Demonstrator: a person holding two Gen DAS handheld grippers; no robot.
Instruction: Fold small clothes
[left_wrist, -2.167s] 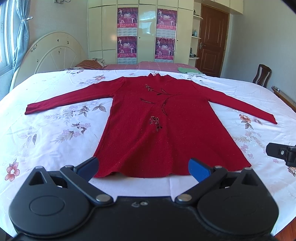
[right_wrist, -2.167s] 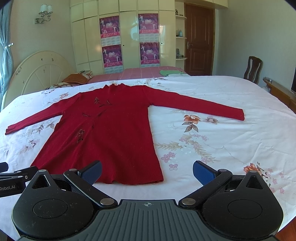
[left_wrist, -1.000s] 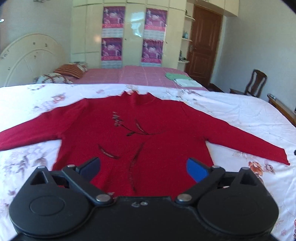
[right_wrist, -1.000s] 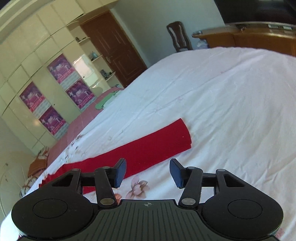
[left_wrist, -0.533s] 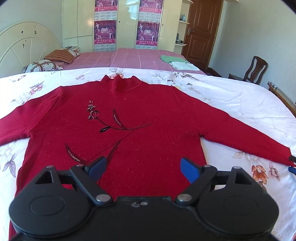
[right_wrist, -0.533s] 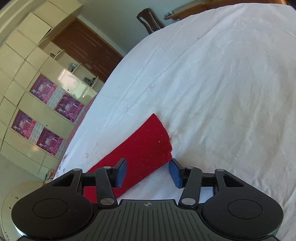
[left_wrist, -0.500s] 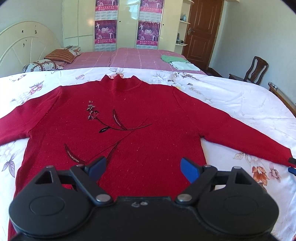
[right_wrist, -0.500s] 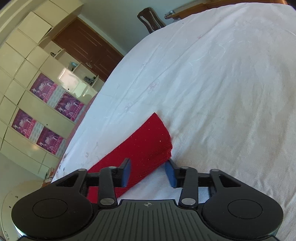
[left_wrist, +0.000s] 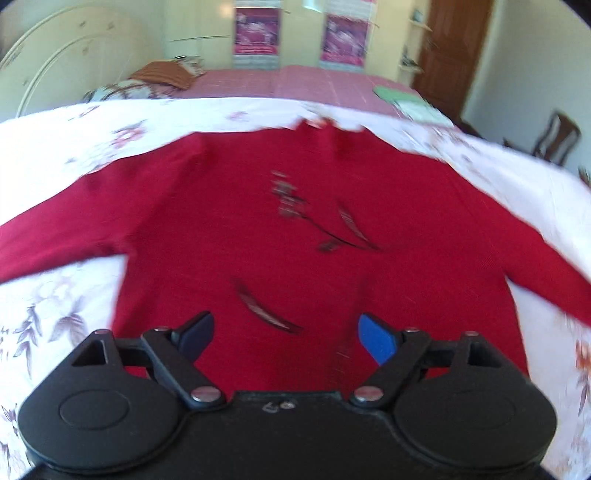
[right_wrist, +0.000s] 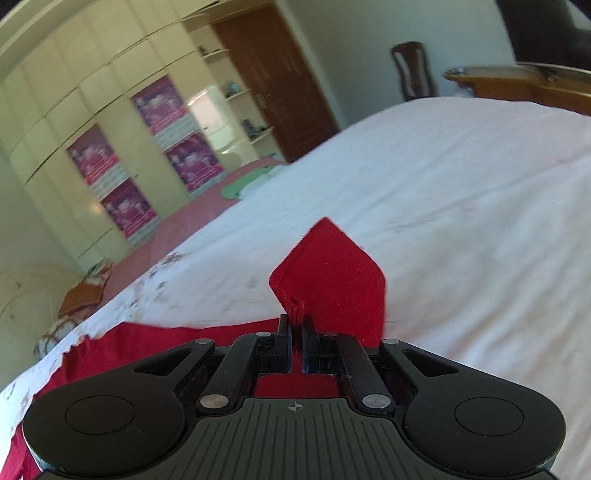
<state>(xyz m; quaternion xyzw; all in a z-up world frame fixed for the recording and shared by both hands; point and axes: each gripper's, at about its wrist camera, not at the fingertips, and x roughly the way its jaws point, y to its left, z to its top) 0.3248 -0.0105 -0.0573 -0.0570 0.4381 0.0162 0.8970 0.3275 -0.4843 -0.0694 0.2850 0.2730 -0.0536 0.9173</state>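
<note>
1. Centrally, the right gripper (right_wrist: 296, 325) has its jaws pressed together on the cuff of the sweater's sleeve (right_wrist: 332, 277); the cuff stands up above the fingertips as a folded, pointed flap.
2. Left gripper (left_wrist: 284, 334): fingers spread wide, holding nothing, poised over the lower body of the sweater (left_wrist: 295, 229), which lies flat, front up, collar toward the far side of the bed (left_wrist: 55, 155).
3. Sweater material: a soft red knit with dark embroidered sprigs. Judged light and limp; it should drape and sag from any single hold, and the knit may stretch if pulled hard.
4. Suggested holds: cuffs, hem corners and shoulder seams, where the fabric is doubled and less likely to slip from narrow pads. A mid-panel pinch would likely gather only one layer.
5. Surroundings: flowered white bedsheet (right_wrist: 461, 221) under the sweater, offering some friction against dragging; wardrobe with posters (right_wrist: 92, 155), door (right_wrist: 273, 81) and chair (right_wrist: 413, 70) beyond. The left view is motion-blurred.
</note>
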